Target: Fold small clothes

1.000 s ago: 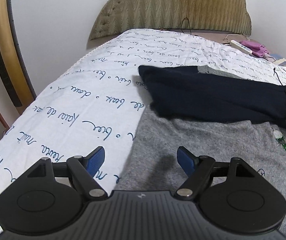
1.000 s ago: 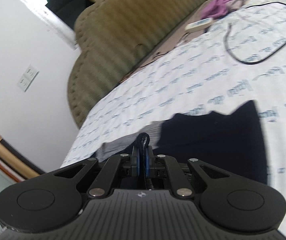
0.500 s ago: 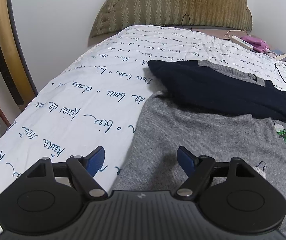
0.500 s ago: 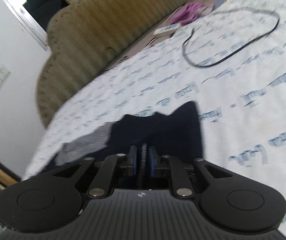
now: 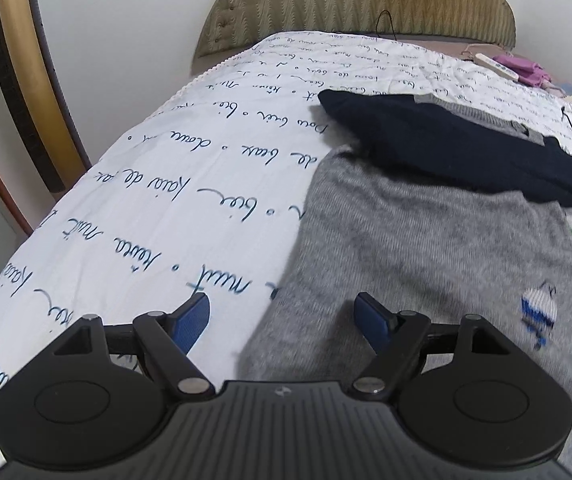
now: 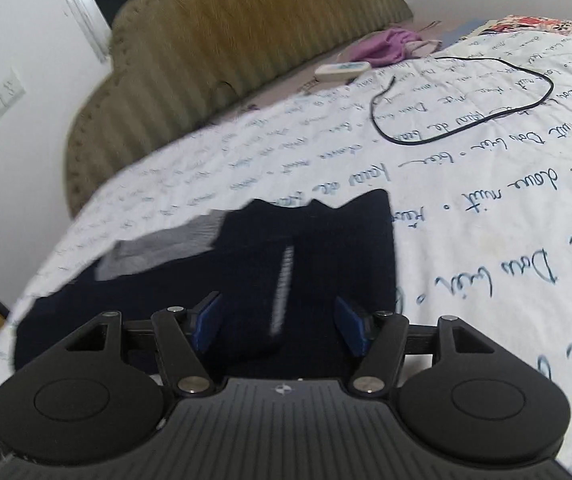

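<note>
We see the grey sweater (image 5: 426,248) only in part: our left gripper (image 5: 281,316) covers its near edge and the frame cuts its right side. The navy garment (image 5: 466,152) lies across its far end on the bed (image 5: 189,184), long axis running left to right in the left view, one end lost past the frame edge. Our left jaws stand wide apart over the sweater's left edge, gripping nothing. Our right gripper (image 6: 277,322) has jaws opening, a blurred navy fold (image 6: 286,280) between them, pads clear of it.

Right gripper (image 6: 277,322) (jaws opening) over navy garment (image 6: 326,248)
</note>
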{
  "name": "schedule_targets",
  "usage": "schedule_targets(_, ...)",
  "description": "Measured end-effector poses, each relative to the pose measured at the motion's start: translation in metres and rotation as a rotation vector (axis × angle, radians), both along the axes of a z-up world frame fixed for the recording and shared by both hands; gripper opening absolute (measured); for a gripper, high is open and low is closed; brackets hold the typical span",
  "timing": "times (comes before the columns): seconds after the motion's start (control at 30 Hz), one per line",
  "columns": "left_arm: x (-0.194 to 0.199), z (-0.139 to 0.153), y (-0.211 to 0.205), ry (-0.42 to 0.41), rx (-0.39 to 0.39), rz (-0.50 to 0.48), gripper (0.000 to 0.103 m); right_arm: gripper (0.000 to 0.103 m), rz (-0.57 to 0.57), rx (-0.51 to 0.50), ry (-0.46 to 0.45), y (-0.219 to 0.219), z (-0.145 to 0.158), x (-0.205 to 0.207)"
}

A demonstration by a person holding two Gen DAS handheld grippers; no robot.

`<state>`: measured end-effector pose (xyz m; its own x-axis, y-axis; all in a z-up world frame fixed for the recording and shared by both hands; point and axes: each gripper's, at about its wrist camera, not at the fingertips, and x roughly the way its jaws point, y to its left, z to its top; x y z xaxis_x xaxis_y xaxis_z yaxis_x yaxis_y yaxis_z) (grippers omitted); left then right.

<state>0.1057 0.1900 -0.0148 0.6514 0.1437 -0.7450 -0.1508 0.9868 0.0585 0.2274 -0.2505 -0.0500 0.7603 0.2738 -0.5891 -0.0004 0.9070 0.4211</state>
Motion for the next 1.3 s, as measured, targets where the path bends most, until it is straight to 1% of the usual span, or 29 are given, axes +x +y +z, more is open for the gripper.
schedule_targets(0.03, -0.003, 0.0, 0.0, 0.001, 0.005, -0.008, 0.08, 0.072, 0.025, 0.004, -0.008, 0.003, 0.003, -0.007)
schedule_targets(0.07, -0.006, -0.001, -0.001, 0.001, 0.008, -0.015, 0.08, 0.077, 0.052, 0.005, -0.013, 0.007, 0.006, -0.015)
schedule_targets(0.1, -0.009, -0.001, -0.001, 0.003, 0.013, -0.021, 0.083, 0.08, 0.082, 0.005, -0.015, 0.012, 0.007, -0.022)
schedule_targets(0.17, -0.015, -0.003, -0.003, 0.004, 0.022, -0.033, 0.083, 0.09, 0.147, 0.0, -0.015, 0.022, 0.011, -0.036)
schedule_targets(0.3, -0.031, -0.004, -0.005, 0.006, 0.035, -0.058, 0.083, 0.094, 0.275, -0.007, 0.002, 0.045, 0.014, -0.07)
schedule_targets(0.4, -0.047, -0.004, -0.005, 0.007, 0.065, -0.08, 0.084, 0.097, 0.38, -0.033, 0.019, 0.061, 0.014, -0.097)
schedule_targets(0.57, -0.082, -0.006, -0.005, -0.003, 0.172, -0.142, 0.085, 0.102, 0.509, -0.099, 0.035, 0.078, 0.013, -0.142)
schedule_targets(0.63, -0.096, -0.006, -0.007, 0.007, 0.226, -0.168, 0.088, 0.103, 0.546, -0.117, 0.038, 0.082, 0.013, -0.159)
schedule_targets(0.73, -0.114, -0.007, -0.007, 0.004, 0.3, -0.187, 0.088, 0.103, 0.604, -0.148, 0.046, 0.086, 0.011, -0.181)
schedule_targets(0.83, -0.125, -0.003, 0.0, 0.006, 0.319, -0.173, 0.088, 0.103, 0.644, -0.185, 0.054, 0.087, 0.011, -0.201)
schedule_targets(0.97, -0.13, 0.006, 0.014, -0.009, 0.331, -0.107, 0.088, 0.103, 0.701, -0.254, 0.068, 0.087, 0.012, -0.227)
schedule_targets(1.0, -0.131, 0.008, 0.018, -0.017, 0.318, -0.102, 0.088, 0.103, 0.713, -0.266, 0.07, 0.085, 0.014, -0.233)
schedule_targets(1.03, -0.131, 0.011, 0.02, -0.022, 0.29, -0.107, 0.088, 0.103, 0.716, -0.264, 0.07, 0.081, 0.016, -0.239)
schedule_targets(1.07, -0.132, 0.013, 0.024, -0.027, 0.242, -0.121, 0.088, 0.103, 0.709, -0.242, 0.073, 0.076, 0.019, -0.242)
schedule_targets(1.13, -0.132, 0.015, 0.03, -0.034, 0.118, -0.171, 0.088, 0.103, 0.674, -0.166, 0.086, 0.058, 0.022, -0.244)
schedule_targets(1.17, -0.13, 0.015, 0.034, -0.033, 0.062, -0.193, 0.088, 0.103, 0.641, -0.134, 0.092, 0.048, 0.024, -0.244)
schedule_targets(1.23, -0.125, 0.009, 0.039, -0.021, -0.016, -0.226, 0.088, 0.103, 0.554, -0.088, 0.115, 0.026, 0.024, -0.245)
schedule_targets(1.3, -0.12, 0.004, 0.046, -0.012, -0.07, -0.239, 0.088, 0.103, 0.478, -0.034, 0.15, 0.006, 0.023, -0.248)
